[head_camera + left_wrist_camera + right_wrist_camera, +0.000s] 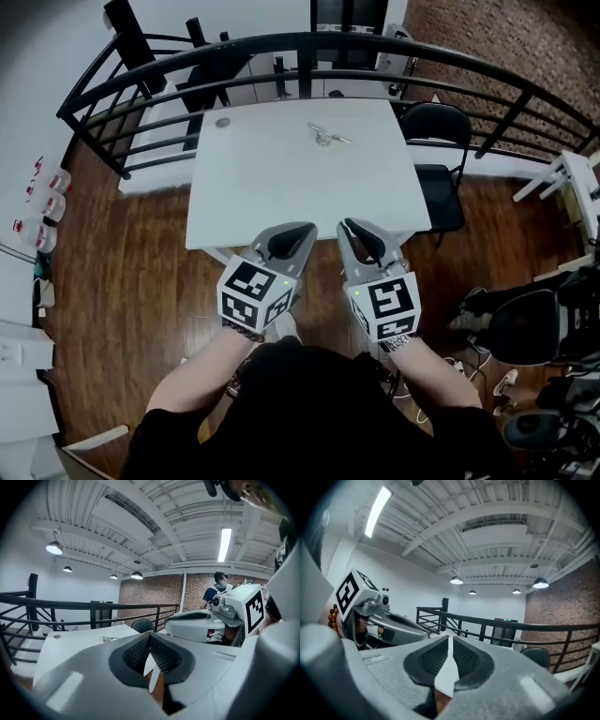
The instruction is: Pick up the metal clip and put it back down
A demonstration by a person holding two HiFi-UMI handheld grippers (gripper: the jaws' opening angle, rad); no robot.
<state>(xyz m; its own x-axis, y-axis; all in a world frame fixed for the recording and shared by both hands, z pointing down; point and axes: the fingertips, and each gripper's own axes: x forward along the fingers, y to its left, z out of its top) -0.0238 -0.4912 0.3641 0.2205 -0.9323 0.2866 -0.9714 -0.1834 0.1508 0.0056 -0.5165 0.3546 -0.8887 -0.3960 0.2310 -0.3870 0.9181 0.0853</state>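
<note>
The metal clip point(328, 137) lies on the far part of the white table point(281, 187), small and silvery; the left gripper view shows the clip point(110, 638) flat on the tabletop. Both grippers are held side by side at the table's near edge, well short of the clip. My left gripper point(292, 231) has its jaws together with nothing between them, and its dark pads point(136, 654) meet at the tips. My right gripper point(351, 228) is likewise shut on nothing, with its pads point(466, 657) touching at the front.
A black railing point(309, 42) curves round the far side of the table. A black chair point(437, 131) stands at the table's right. A small round object point(222, 122) sits near the far left corner. Bottles point(42, 202) stand at left, a white stool point(574, 178) at right.
</note>
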